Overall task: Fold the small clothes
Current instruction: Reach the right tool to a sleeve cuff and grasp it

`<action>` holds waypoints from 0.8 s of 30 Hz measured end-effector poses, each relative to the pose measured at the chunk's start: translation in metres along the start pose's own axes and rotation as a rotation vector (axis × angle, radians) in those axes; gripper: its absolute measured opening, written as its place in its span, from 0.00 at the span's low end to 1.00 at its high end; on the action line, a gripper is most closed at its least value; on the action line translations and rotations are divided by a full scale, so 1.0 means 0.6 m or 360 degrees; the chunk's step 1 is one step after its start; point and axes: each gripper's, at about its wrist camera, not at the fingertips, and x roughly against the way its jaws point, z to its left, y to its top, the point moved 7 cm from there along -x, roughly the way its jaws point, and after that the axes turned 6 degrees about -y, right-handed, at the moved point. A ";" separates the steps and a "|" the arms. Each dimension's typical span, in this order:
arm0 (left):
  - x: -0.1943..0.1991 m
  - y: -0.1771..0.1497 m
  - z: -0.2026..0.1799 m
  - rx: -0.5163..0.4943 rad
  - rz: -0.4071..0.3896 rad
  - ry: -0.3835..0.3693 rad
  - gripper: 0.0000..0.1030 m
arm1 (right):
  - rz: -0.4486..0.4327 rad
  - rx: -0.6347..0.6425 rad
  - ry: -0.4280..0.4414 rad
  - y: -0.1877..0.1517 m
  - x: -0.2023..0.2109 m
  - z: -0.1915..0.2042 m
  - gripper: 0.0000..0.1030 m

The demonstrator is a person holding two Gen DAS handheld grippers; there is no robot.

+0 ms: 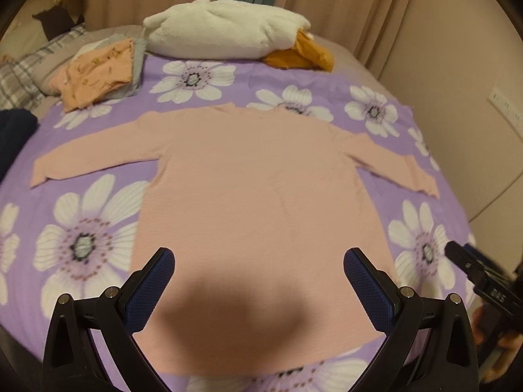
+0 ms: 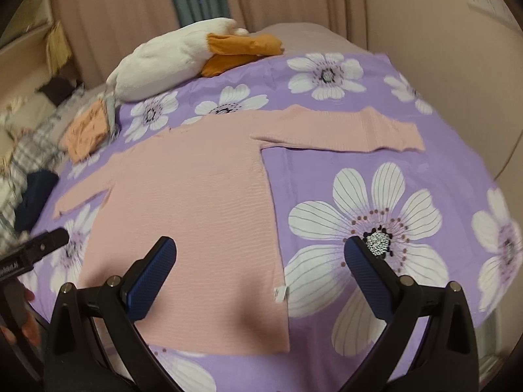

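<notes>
The pink top (image 1: pixel 258 202) lay flat, sleeves spread. The left gripper (image 1: pixel 258 281) hovered released over its hem; the right gripper (image 2: pixel 260 268), also released, straddled its right edge.

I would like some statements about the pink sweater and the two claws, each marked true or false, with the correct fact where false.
1. The pink sweater lies flat with both sleeves spread out. True.
2. The left claw is shut on the sweater's hem. False: its jaws stand wide open and hold nothing.
3. The right claw is open. True.
4. The sweater lies on a plain grey sheet. False: it lies on a purple cover with white flowers.
5. A white plush toy lies beyond the sweater's neckline. True.
6. A white tag shows at the sweater's side edge near the hem. True.
</notes>
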 end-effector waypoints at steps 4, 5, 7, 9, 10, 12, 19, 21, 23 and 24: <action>-0.019 0.028 -0.001 -0.0026 -0.0192 -0.0110 0.99 | 0.0043 -0.0174 0.0009 0.009 -0.047 -0.052 1.00; -0.027 0.038 -0.002 -0.0027 -0.0229 -0.0151 0.99 | 0.0033 -0.0240 0.0032 0.013 -0.060 -0.070 1.00; -0.042 0.053 -0.002 0.0008 -0.0225 -0.0195 0.99 | 0.0028 -0.0361 0.0105 0.024 -0.082 -0.094 1.00; -0.064 0.064 -0.001 0.0065 -0.0180 -0.0239 0.99 | 0.0028 -0.0498 0.0164 0.031 -0.107 -0.129 0.99; -0.067 0.069 -0.002 0.0097 -0.0195 -0.0253 0.99 | 0.0030 -0.0576 0.0192 0.033 -0.119 -0.147 0.99; -0.078 0.076 -0.002 0.0162 -0.0192 -0.0286 0.99 | 0.0028 -0.0730 0.0230 0.041 -0.145 -0.183 0.99; -0.115 0.097 -0.012 0.0303 -0.0148 -0.0399 0.99 | -0.0062 -0.1177 0.0458 0.091 -0.230 -0.266 0.94; -0.119 0.102 -0.009 0.0376 -0.0102 -0.0466 0.99 | -0.0095 -0.1284 0.0509 0.109 -0.252 -0.285 0.91; -0.128 0.112 -0.006 0.0412 -0.0080 -0.0514 0.99 | -0.0124 -0.1377 0.0525 0.125 -0.270 -0.297 0.86; -0.130 0.114 -0.005 0.0420 -0.0077 -0.0517 0.99 | -0.0146 -0.1426 0.0527 0.140 -0.281 -0.304 0.82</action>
